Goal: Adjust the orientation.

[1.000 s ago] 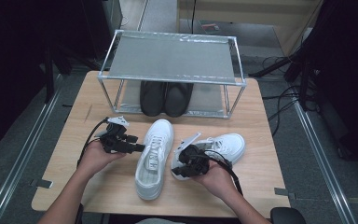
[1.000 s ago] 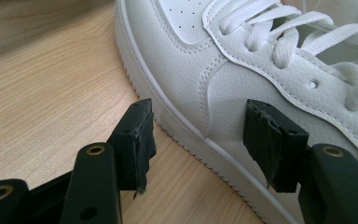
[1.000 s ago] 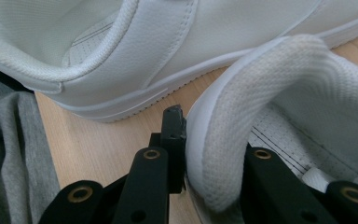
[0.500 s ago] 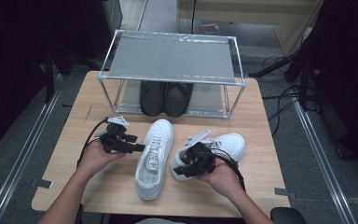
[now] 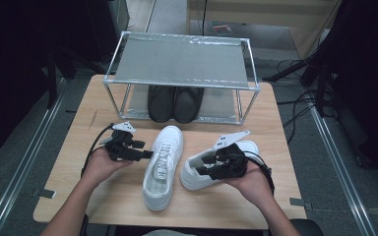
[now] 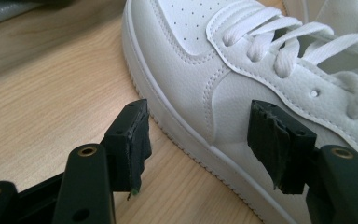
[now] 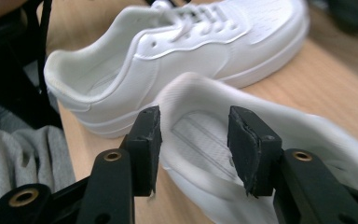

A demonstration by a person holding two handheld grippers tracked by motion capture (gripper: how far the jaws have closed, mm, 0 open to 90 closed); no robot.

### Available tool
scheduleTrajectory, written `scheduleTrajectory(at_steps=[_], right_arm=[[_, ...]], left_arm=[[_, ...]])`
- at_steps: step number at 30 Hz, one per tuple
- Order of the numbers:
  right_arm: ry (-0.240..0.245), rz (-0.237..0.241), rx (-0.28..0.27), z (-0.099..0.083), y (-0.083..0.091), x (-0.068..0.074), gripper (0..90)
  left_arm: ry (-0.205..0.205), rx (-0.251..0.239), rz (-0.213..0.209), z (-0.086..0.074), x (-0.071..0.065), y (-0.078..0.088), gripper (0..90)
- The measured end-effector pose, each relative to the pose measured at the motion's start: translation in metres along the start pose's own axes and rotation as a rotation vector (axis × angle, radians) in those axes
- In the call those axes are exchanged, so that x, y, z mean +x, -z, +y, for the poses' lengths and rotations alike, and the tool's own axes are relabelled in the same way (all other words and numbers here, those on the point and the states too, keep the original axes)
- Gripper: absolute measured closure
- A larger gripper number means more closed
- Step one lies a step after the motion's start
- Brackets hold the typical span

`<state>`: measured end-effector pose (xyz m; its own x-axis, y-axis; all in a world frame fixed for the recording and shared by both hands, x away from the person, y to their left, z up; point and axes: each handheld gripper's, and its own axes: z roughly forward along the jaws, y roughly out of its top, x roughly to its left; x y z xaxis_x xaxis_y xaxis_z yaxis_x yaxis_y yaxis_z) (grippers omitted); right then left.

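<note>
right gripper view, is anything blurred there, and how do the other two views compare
Right gripper view: the near shoe is smeared by motion blur, while the far shoe is only a little soft. Left gripper view: stitching and laces on the shoe are crisp. High view: evenly lit table, dark surroundings, no glare.
</note>
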<state>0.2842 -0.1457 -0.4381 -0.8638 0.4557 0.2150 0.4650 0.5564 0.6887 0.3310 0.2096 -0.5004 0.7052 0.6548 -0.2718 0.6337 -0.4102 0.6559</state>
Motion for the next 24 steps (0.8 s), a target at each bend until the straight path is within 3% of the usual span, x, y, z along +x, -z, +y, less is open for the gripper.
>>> scheduleTrajectory(at_steps=[15,24], right_arm=[[-0.033,-0.126,-0.091,-0.028,0.029,-0.023,51.3],[-0.119,-0.199,-0.152,-0.049,0.041,-0.038,57.0]], left_arm=[[-0.018,-0.014,0.006,0.009,0.001,-0.004,38.9],[-0.030,-0.026,0.007,0.012,0.003,-0.006,38.8]])
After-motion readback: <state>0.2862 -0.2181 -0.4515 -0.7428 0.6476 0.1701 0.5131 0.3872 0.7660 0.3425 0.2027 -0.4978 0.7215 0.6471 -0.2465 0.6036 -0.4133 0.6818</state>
